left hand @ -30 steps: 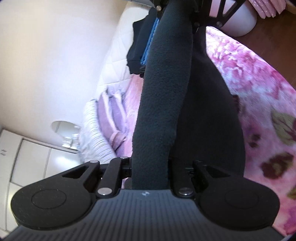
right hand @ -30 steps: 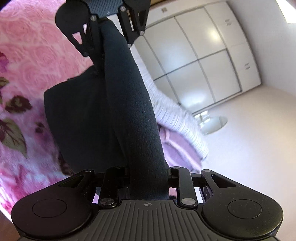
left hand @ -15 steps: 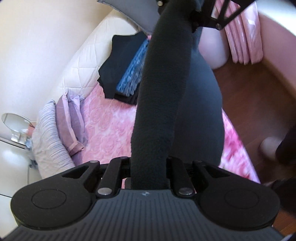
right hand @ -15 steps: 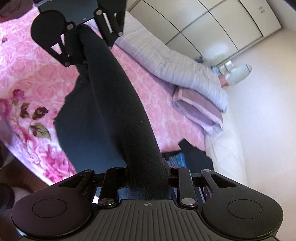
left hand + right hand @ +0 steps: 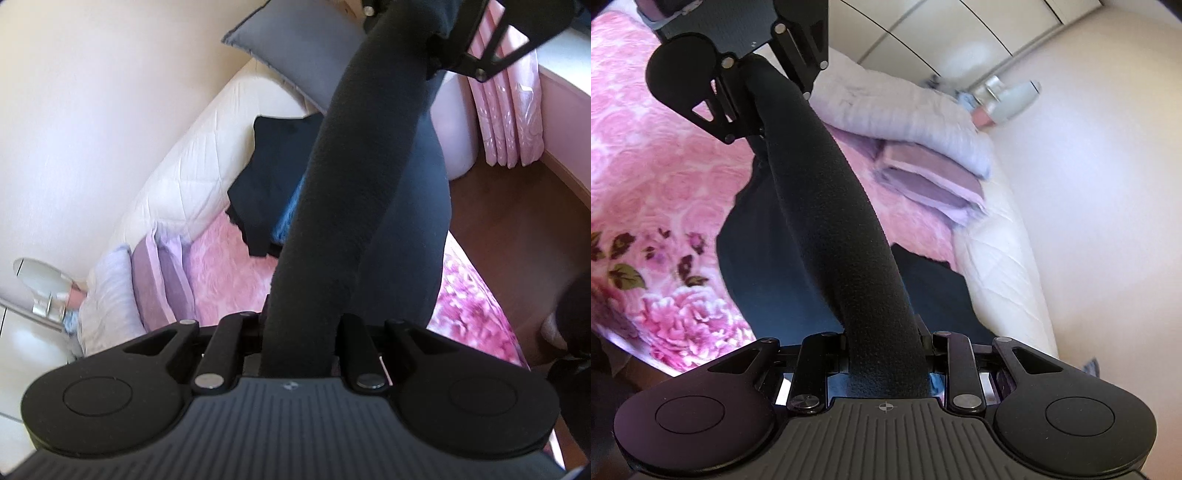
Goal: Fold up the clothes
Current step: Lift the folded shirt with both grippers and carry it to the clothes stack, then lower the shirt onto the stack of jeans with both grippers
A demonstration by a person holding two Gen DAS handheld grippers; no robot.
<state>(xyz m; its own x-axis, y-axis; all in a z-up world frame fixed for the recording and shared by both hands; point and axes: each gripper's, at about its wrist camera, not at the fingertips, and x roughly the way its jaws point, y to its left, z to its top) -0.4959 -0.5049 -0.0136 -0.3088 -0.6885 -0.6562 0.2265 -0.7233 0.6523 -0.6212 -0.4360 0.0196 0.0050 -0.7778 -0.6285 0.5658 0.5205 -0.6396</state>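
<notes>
In the left wrist view, folded dark clothes lay left of centre on the pink bedspread. The black garment stretched mid-frame, bottom to top, between the left gripper and right gripper, both clamped on it.

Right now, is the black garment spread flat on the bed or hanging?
Hanging. The black garment stretches between both hand-held grippers, its edge bunched taut, the rest draping toward the pink bedspread.

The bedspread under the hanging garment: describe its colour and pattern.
The bedspread is pink with a rose texture and large darker flowers near its edge; the right wrist view shows it best.
</notes>
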